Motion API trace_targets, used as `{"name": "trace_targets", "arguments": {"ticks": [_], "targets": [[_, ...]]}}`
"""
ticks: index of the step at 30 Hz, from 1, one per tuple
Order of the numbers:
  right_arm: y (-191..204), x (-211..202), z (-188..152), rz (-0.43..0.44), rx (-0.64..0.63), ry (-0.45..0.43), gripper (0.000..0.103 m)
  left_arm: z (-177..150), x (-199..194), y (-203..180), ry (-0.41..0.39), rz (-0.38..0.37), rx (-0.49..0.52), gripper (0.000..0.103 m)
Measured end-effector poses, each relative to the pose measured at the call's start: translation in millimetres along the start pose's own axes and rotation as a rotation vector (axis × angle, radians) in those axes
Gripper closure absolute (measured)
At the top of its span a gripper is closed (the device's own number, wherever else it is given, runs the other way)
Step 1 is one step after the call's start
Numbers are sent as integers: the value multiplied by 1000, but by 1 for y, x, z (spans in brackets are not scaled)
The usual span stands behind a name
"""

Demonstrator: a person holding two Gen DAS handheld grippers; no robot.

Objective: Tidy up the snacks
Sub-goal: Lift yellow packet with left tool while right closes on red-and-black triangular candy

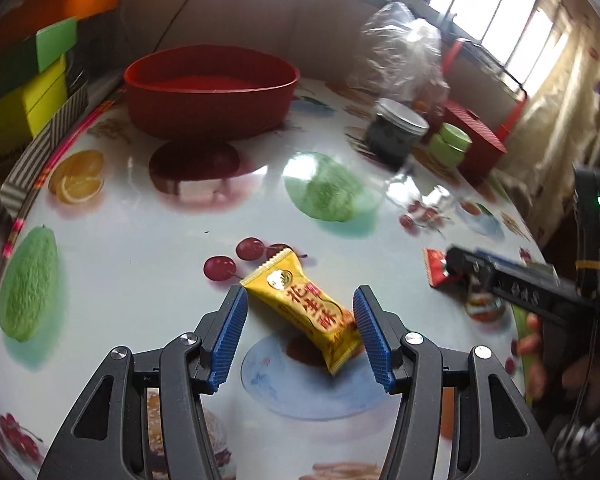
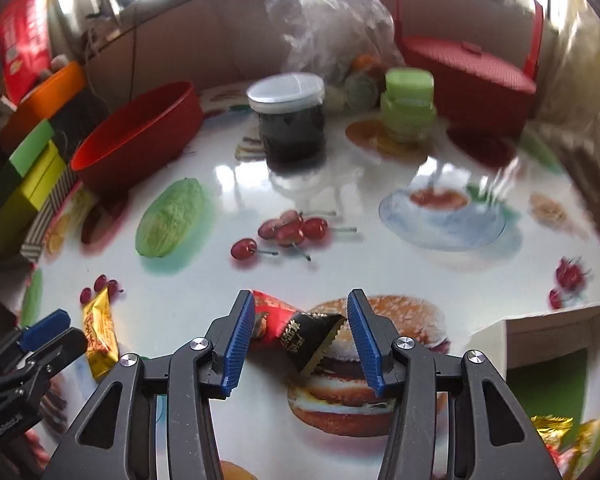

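One yellow peanut-candy packet (image 1: 304, 306) is seen in the left wrist view lying on the fruit-printed bench (image 1: 140, 240) between the parted jaws of the left gripper (image 1: 300, 332), its far end touching the right pad, with a red oval tub (image 1: 210, 90) standing well beyond. In the right wrist view, a red-and-black snack packet (image 2: 296, 326) is framed on the bench by the right gripper (image 2: 300, 336), whose jaws are likewise held apart.

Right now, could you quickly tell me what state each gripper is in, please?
Left gripper: open, straddling the yellow snack packet.
Right gripper: open, straddling the red-and-black snack packet.
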State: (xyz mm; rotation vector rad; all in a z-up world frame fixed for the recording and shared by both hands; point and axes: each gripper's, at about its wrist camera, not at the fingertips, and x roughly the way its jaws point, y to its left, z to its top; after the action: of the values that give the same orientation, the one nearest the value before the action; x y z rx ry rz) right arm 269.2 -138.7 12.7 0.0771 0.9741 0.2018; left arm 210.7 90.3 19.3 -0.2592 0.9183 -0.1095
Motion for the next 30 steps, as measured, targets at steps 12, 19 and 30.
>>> {"name": "trace_targets", "arguments": {"ticks": [12, 19, 30], "targets": [[13, -17, -33, 138, 18, 101, 55, -6, 0, 7, 20, 46, 31, 47], [25, -35, -41, 110, -121, 134, 55, -8, -6, 12, 29, 53, 53, 47], [54, -10, -38, -2, -405, 86, 47, -5, 2, 2, 44, 18, 59, 47]]}}
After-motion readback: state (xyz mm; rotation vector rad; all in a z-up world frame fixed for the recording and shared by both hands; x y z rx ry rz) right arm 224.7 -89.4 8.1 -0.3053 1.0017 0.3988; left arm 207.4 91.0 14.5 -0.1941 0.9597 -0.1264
